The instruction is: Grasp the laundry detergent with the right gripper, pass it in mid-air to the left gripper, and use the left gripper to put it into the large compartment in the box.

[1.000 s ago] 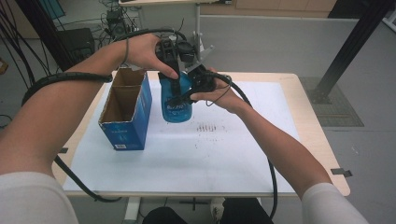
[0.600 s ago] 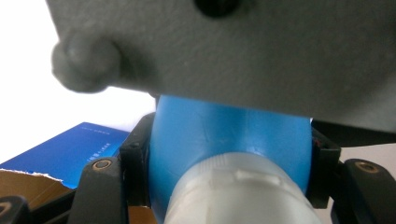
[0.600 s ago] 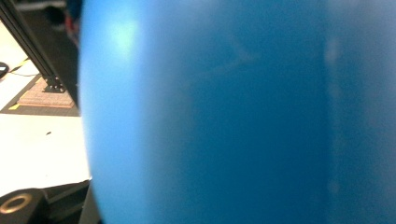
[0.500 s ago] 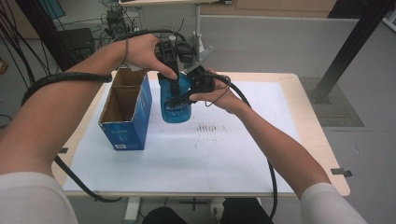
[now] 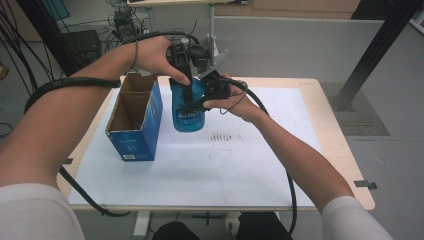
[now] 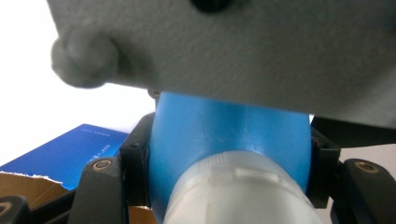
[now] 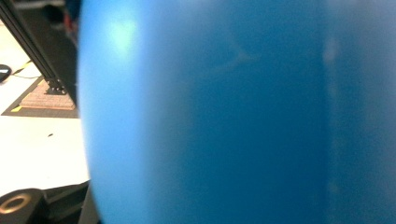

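— So, count: how many of each?

— One blue bottle (image 5: 188, 112), one open blue carton (image 5: 136, 120), two grippers. Bottle is held upright above the white sheet (image 5: 210, 165) on the table (image 5: 345, 155), just right of the carton, apart from it.

— Who has the bottle?

— Left gripper (image 5: 186, 75) comes from above; in the left gripper view its jaws sit against both sides of the blue shoulder, below a pale cap (image 6: 233, 191), clamped on it. Right gripper (image 5: 202, 100) is pressed in from the bottle's right side. Right gripper view is nearly all blurred blue wall (image 7: 233, 116), so its jaw state I cannot tell.

— Surroundings, obstructions?

— Carton stands on the sheet with flaps up. A grey gripper plate (image 6: 224, 51) blocks the upper half of the left gripper view. Cables trail off both hands; dark frame post (image 5: 372, 50) stands beyond the table's right corner.
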The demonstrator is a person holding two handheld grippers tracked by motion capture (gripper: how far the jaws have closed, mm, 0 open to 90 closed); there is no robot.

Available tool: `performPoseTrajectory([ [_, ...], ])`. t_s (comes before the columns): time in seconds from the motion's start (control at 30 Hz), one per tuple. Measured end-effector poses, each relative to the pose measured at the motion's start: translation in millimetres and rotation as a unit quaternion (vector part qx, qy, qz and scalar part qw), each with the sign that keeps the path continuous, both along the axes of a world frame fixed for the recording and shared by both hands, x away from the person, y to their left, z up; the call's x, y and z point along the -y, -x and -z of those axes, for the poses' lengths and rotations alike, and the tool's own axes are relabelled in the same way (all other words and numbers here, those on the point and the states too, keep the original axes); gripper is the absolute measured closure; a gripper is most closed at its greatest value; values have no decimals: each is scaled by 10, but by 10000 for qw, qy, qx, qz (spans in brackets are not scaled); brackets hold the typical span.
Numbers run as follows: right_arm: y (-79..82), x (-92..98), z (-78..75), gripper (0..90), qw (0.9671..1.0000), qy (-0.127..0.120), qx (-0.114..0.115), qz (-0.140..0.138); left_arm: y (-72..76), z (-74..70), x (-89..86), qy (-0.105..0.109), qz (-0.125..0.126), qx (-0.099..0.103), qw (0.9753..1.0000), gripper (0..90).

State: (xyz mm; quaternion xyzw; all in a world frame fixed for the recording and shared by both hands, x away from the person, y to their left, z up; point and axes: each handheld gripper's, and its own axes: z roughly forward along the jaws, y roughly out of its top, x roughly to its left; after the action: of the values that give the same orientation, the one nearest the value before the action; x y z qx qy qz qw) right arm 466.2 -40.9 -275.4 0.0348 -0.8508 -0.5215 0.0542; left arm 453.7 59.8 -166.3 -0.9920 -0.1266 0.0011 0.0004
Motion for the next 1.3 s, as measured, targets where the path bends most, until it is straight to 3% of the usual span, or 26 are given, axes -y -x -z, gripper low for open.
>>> performPoseTrajectory([
  [0.23, 7, -8, 1, 433, 10000, 27, -84, 25, -4, 1, -8, 1, -20, 3, 10000, 373],
  [0.27, 5, -7, 1, 432, 10000, 16, -89, 30, 13, 12, -7, 110, -157, 32, 9998, 373],
  [0.33, 0, -2, -2, 432, 10000, -4, -82, 29, -10, -12, -9, 0, 14, 9, 10000, 373],
  [1.3, -2, -5, 10, 425, 9999, -79, -145, 21, 4, -11, -13, 35, -75, 34, 10000, 374],
])
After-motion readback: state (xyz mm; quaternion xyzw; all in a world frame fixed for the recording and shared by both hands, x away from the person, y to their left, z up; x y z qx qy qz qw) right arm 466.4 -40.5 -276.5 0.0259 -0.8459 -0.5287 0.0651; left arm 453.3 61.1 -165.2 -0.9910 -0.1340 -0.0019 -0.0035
